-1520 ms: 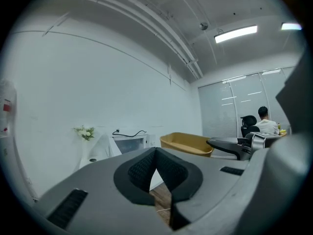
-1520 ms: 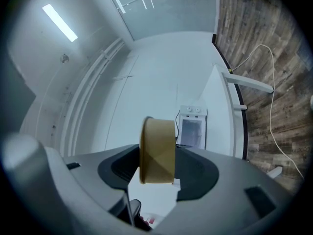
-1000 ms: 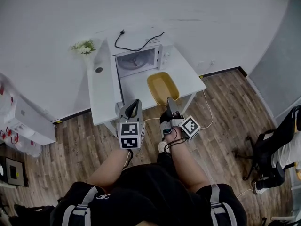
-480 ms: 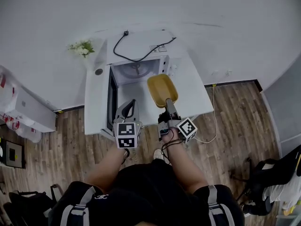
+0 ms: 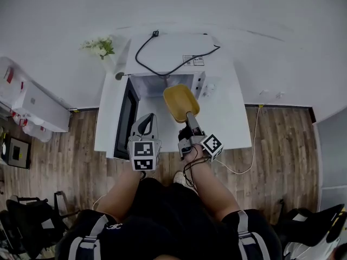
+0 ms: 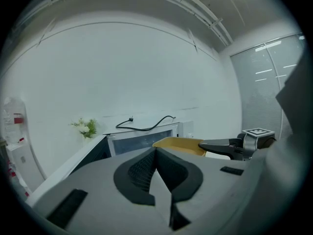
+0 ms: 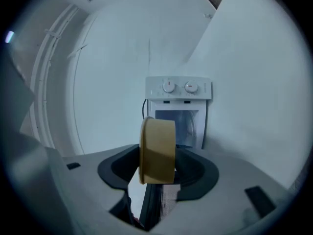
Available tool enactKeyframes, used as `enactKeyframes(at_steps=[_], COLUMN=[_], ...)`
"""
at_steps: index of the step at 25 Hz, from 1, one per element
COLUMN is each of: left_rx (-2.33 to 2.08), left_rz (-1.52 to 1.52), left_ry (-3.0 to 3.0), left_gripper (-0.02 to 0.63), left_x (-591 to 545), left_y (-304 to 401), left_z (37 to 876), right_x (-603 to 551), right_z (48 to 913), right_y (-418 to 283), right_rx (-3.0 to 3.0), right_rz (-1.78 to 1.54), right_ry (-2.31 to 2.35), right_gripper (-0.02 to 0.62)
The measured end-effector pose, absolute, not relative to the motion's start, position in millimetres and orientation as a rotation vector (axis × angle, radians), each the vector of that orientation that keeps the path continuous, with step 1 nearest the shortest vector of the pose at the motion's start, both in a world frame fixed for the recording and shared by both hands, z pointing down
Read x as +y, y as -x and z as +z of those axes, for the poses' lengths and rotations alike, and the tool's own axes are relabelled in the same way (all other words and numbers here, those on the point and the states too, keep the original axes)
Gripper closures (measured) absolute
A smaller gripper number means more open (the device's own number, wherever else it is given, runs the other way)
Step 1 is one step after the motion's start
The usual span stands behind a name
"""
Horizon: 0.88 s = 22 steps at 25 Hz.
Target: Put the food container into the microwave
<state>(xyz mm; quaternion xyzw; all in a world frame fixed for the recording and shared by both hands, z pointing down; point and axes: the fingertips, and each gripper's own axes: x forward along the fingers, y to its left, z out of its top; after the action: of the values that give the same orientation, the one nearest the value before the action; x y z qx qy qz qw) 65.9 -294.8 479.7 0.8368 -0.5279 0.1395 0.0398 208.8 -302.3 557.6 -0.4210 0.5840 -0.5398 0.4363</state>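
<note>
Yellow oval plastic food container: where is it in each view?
Head view: yellow oval plastic food container at centre, at the open white microwave's mouth.
Left gripper view: right of centre, beyond the closed jaws.
Right gripper view: dead centre, edge-on between the jaws.
Shared landmark: the microwave, behind the container in all three.

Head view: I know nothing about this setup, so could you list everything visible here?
Microwave: one, white, on the table, door swung open to the left.
Power cord: one, black, loose on top of the microwave.
Food container: one, yellow, held at the microwave's opening.
Table: one, white, against the wall.
Flowers: one bunch, white and green, behind the table's left corner.
Cabinet: one, white, far left.
Floor: brown wood planks.
Left tongs: grey, shut and empty, near the open door.
Right tongs: grey, clamped on the container's rim.
</note>
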Motion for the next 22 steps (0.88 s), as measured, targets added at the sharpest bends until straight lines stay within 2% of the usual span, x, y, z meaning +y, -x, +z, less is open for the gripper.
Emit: enactKeyframes(at_steps=[22], left_rx=[-1.606], left_rz=[0.409], left_ry=[-2.449], left_gripper=[0.594], left_x=[-378.6], left_y=[-34.5], left_z=[514.4], right_x=[-482.4], right_z=[612.0], right_y=[-176.2], right_rx=[1.443], right_rz=[-1.414], right_ry=[1.134], right_gripper=[0.365])
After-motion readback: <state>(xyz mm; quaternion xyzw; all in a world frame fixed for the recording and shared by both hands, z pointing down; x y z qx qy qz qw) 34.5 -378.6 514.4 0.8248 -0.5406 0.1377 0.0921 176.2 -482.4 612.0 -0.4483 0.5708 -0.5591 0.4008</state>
